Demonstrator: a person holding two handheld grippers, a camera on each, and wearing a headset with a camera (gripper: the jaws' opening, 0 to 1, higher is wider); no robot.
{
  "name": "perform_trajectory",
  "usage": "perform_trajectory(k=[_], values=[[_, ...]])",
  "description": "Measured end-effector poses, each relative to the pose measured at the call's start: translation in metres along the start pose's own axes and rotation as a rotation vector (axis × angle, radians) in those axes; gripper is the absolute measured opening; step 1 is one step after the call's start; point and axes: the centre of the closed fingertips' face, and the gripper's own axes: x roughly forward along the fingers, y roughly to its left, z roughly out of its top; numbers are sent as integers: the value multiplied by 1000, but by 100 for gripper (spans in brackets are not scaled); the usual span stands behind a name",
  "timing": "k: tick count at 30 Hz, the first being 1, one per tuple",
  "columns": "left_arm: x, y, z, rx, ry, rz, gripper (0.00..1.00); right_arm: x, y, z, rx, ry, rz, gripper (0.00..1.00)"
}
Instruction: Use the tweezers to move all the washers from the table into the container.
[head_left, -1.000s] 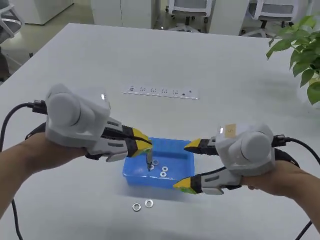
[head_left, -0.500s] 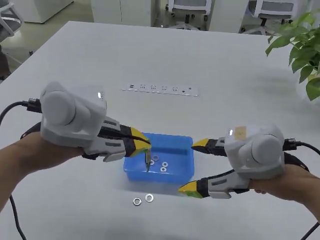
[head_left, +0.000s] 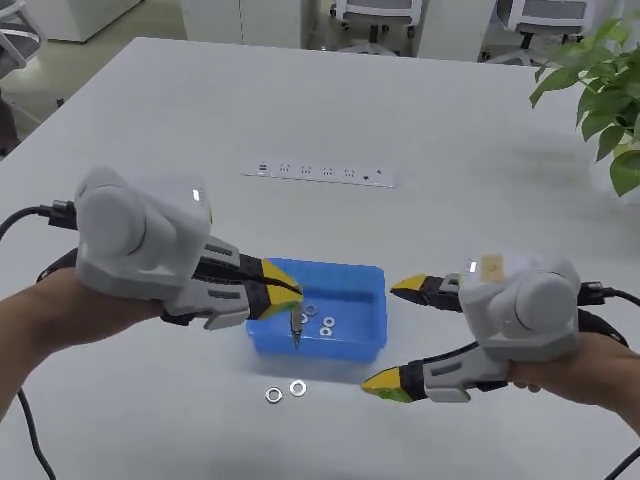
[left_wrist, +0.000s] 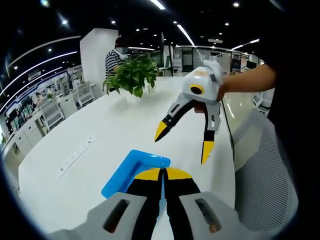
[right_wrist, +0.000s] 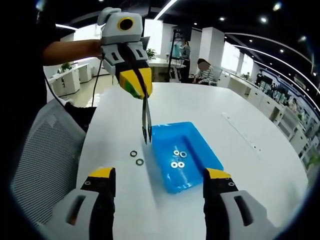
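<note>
A blue container (head_left: 350, 285) sits on the white table with several washers (head_left: 326, 326) inside. Two more washers (head_left: 285, 391) lie on the table just in front of it. My left gripper (head_left: 288, 290) is shut on metal tweezers (head_left: 295, 328), which hang tips-down over the container's front left part. I cannot tell if the tips hold a washer. My right gripper (head_left: 392, 335) stands open to the right of the container with nothing between its jaws. In the right gripper view the tweezers (right_wrist: 146, 120) hang beside the container (right_wrist: 200, 150), near the two loose washers (right_wrist: 136, 157).
A white power strip (head_left: 322, 176) lies farther back on the table (head_left: 450, 150). A green plant (head_left: 600, 80) stands at the right edge. Office chairs stand beyond the far edge. Cables trail from both grippers towards me.
The tweezers have drifted towards the container's front edge. My right gripper has drawn back a little to the right and nearer me, still open. The head camera has shifted slightly.
</note>
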Motion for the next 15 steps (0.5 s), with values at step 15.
perform_trajectory(k=[15], values=[[9,-13,-13,20,16,-30,5,-2,12,-15,32,4,8,80]])
